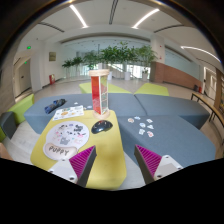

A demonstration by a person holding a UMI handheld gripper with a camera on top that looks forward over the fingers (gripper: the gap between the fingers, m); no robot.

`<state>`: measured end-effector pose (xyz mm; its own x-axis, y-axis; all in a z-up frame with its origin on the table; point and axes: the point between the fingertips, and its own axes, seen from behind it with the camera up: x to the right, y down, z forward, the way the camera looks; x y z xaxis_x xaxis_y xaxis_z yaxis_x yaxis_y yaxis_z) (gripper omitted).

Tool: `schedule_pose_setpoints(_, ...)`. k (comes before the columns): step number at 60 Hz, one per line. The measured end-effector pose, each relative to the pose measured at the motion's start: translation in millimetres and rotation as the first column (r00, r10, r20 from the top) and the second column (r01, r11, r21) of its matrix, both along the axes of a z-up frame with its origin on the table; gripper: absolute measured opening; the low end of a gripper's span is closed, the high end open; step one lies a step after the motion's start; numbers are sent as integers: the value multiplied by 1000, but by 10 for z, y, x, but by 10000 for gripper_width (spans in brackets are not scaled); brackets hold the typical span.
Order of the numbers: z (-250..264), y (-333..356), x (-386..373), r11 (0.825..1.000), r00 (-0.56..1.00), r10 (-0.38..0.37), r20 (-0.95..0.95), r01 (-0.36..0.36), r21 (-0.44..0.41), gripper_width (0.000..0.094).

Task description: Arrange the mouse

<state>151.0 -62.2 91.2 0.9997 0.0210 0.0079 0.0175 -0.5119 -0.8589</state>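
Observation:
A dark computer mouse (pixel 102 126) lies on a yellow mat (pixel 88 145) on the grey table (pixel 170 135), well ahead of my fingers. My gripper (pixel 115 160) is open and empty. Its left pad (pixel 82 158) and right pad (pixel 148 159) stand wide apart above the near end of the mat, and nothing is between them.
A red and white upright box (pixel 98 91) stands beyond the mouse. A round patterned plate (pixel 70 130) and a pink-trimmed item (pixel 59 151) lie left on the mat. Small white pieces (pixel 145 125) are scattered right of it. A dark object (pixel 55 105) lies far left. Green and yellow seats ring the table.

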Motion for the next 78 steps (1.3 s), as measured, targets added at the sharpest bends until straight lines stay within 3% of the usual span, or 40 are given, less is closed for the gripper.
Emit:
schedule_pose_setpoints(15, -491, 1052, -454, 983, 984, 171, 43, -167, -72, 792)
schedule_pose_setpoints(23, -751, 1447, -730, 972, 979, 200, -26, -202, -124, 793)
schedule_pose_setpoints(30, -930, 1686, -750, 972, 985, 164, -46, -169, -162, 795)
schedule_pose_setpoints(47, -1017, 2087, -834, 979, 990, 135, -37, -139, -148, 803)
schedule_pose_setpoints(59, -1083, 2254, -826, 987, 999, 32, -29, -36, -154, 761)
schedule_pose_setpoints(60, -1081, 2258, -817, 988, 999, 26, -27, -30, -152, 803)
schedule_pose_setpoints(61, -1080, 2264, -805, 989, 999, 21, -26, -24, -149, 751)
schedule_pose_setpoints(62, -1080, 2264, -806, 989, 999, 17, -29, -22, -147, 602)
schedule_pose_setpoints(72, -1005, 2156, -732, 990, 997, -57, -57, 49, -134, 464)
schedule_pose_setpoints(78, -554, 2003, -815, 997, 998, -43, -50, 40, -62, 443)
